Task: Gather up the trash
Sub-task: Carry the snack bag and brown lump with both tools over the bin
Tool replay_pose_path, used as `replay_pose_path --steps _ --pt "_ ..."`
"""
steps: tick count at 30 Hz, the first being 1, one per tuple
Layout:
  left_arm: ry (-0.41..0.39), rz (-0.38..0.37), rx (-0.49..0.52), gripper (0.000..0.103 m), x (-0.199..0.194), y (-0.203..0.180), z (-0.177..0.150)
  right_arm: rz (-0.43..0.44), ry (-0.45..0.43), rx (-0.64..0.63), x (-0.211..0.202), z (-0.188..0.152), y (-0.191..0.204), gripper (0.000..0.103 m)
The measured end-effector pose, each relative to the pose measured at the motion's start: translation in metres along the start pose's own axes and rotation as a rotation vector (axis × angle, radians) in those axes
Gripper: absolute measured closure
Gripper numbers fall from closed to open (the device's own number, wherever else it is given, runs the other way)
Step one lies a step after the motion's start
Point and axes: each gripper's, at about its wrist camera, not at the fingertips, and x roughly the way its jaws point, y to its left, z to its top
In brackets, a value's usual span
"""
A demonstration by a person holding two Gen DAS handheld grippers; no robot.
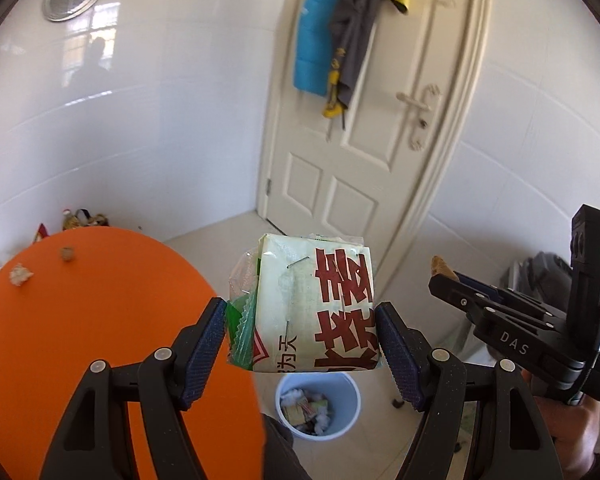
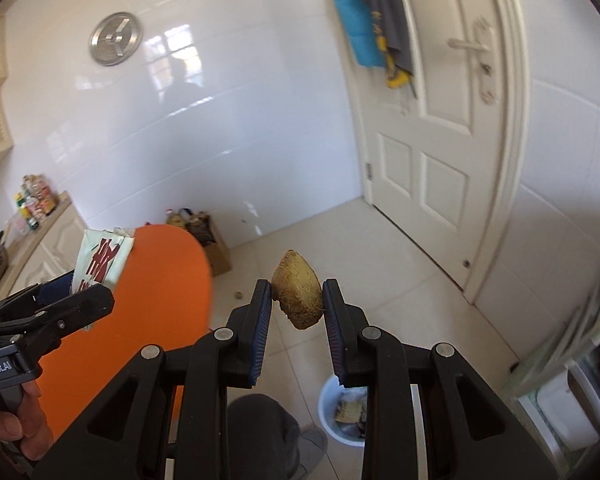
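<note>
My left gripper [image 1: 300, 316] is shut on a white paper packet [image 1: 316, 304] with red characters and a green plastic wrapper, held in the air above a pale blue trash bin [image 1: 318, 406] on the floor. My right gripper [image 2: 296, 300] is shut on a brown lumpy food scrap [image 2: 298, 294], held above the floor, with the same bin [image 2: 342, 414] below and a little right. The right gripper also shows in the left wrist view [image 1: 452, 280], and the left gripper with its packet shows in the right wrist view [image 2: 88, 280]. The bin holds several pieces of trash.
A round orange table [image 1: 100, 320] stands at the left with two crumpled scraps [image 1: 20, 274] [image 1: 67, 253] on it. A white door [image 1: 360, 140] with hanging clothes is ahead. A cardboard box [image 2: 216, 250] sits by the wall. A counter with bottles [image 2: 36, 200] is far left.
</note>
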Motion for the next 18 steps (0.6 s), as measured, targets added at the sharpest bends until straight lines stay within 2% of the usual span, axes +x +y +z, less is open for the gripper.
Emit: replay_pose_path --steps 4,9,18 --pt "0.123 -0.052 0.012 0.033 0.047 -0.003 0.002 -0.047 0.069 0.073 0.028 -0.018 -0.042 0.077" --pt "0.259 -0.075 0.027 0.033 0.103 -0.012 0.014 -0.071 0.157 0.135 0.062 -0.042 -0.076 0.077" --pt "0.438 -0.099 0.027 0.033 0.181 -0.009 0.015 -0.078 0.264 0.206 0.108 -0.063 -0.109 0.076"
